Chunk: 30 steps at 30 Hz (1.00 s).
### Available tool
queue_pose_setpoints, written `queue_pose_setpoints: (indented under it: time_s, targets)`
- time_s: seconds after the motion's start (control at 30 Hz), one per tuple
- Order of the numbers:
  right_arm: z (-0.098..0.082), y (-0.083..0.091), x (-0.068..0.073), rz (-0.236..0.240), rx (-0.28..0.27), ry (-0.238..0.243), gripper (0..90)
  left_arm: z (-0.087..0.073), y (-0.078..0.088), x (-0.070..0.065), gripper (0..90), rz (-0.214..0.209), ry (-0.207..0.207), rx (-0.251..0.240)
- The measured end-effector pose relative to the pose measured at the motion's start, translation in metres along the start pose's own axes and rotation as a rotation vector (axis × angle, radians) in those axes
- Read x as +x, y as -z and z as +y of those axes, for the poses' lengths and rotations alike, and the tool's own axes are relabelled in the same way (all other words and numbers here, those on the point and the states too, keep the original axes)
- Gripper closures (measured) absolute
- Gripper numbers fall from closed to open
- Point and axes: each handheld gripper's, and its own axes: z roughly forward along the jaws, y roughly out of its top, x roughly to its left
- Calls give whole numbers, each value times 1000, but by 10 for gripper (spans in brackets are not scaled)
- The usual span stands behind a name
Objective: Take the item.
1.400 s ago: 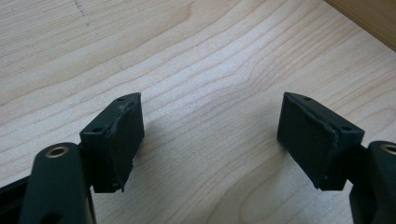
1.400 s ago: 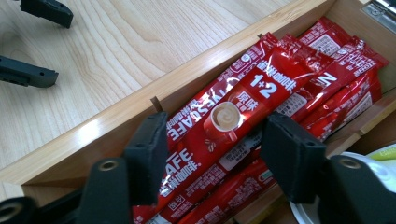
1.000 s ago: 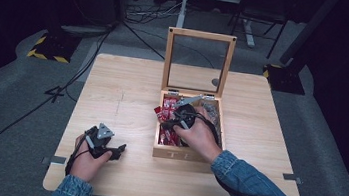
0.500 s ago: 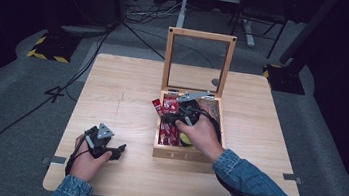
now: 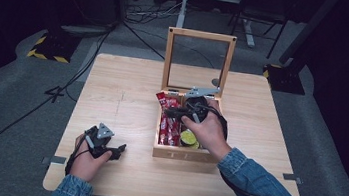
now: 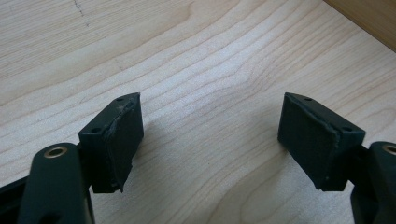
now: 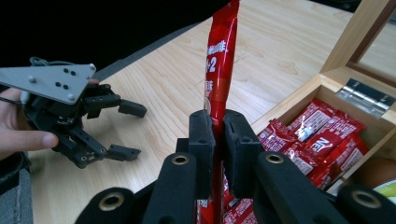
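Right gripper (image 7: pixel 218 135) pinches a red sachet (image 7: pixel 219 70) above the wooden box (image 5: pixel 185 155) — its print legible in the right gripper view; left gripper (image 6: pixel 210 140) rests wide on the table (image 6: pixel 196 60).

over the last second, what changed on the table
The right claw, shut on a red sachet, rose out of the wooden box toward its hinged end, lifting the sachet with it. The left claw stayed open and low over the table; the box lid stayed up.
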Motion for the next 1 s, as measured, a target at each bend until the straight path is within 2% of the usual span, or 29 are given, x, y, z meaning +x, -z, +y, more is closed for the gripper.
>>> queue_pose_setpoints:
  time_s: [0.4, 0.63, 0.8, 1.0]
  targets:
    - [3, 24, -5, -1, -49, 14, 826, 2, -1, 3, 194, -12, -13, 10]
    - [2, 45, -12, -33, -73, 13, 826, 5, -6, 5, 165, -15, -14, 11]
    - [-1, 65, -22, -70, -94, -5, 825, 10, -10, 8, 149, -18, -20, 13]
    - [-5, 79, -29, -97, -100, -14, 825, 11, -12, 10, 141, -17, -17, 16]
